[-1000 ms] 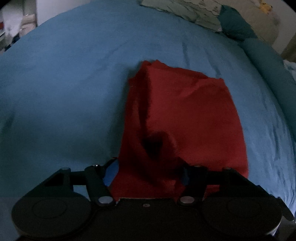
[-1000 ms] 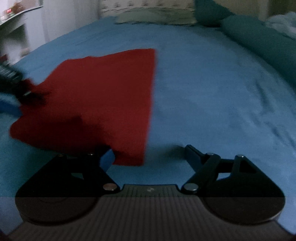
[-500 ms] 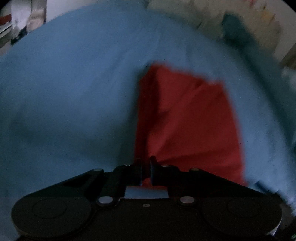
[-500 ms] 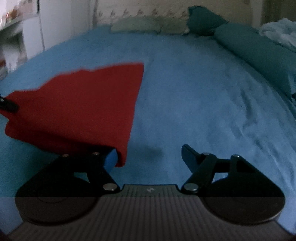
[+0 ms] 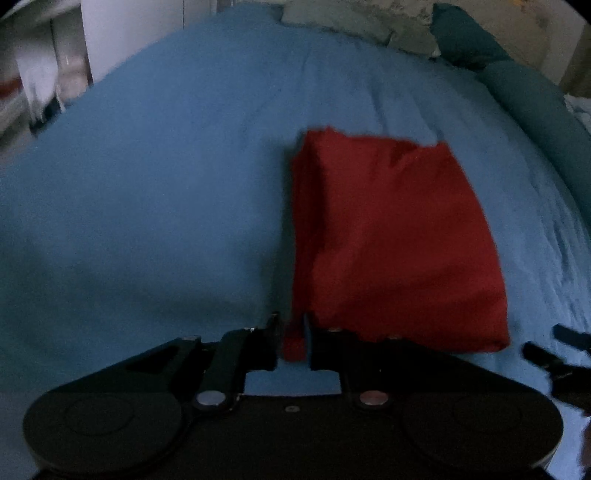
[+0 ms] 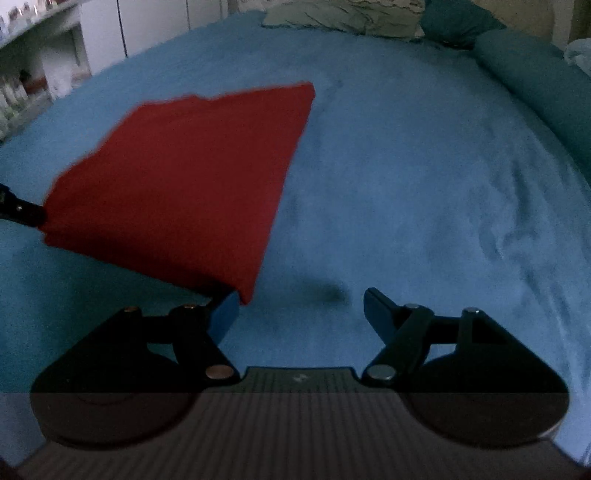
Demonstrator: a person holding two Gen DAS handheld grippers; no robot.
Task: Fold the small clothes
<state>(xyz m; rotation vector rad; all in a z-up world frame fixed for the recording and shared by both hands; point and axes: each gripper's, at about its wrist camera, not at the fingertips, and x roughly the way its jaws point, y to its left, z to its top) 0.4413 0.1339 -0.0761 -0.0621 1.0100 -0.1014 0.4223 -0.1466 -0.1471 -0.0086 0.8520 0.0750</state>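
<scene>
A red cloth (image 5: 391, 236) lies folded on the blue bed (image 5: 166, 192). My left gripper (image 5: 293, 332) is shut on the cloth's near left corner, red fabric pinched between its jaws. In the right wrist view the red cloth (image 6: 184, 184) spreads to the left, its near edge lifted. My right gripper (image 6: 299, 306) is open and empty, its left finger just under the cloth's near right corner. The left gripper's tip (image 6: 18, 214) shows at the cloth's left edge. The right gripper's fingers (image 5: 554, 354) show at the right edge of the left wrist view.
Pillows (image 6: 343, 16) lie at the head of the bed. A teal bolster (image 6: 535, 77) runs along the right side. White shelves (image 6: 44, 66) stand to the left of the bed.
My left gripper closed on the cloth's near left corner and lifted that edge. My right gripper stayed open by the near right corner.
</scene>
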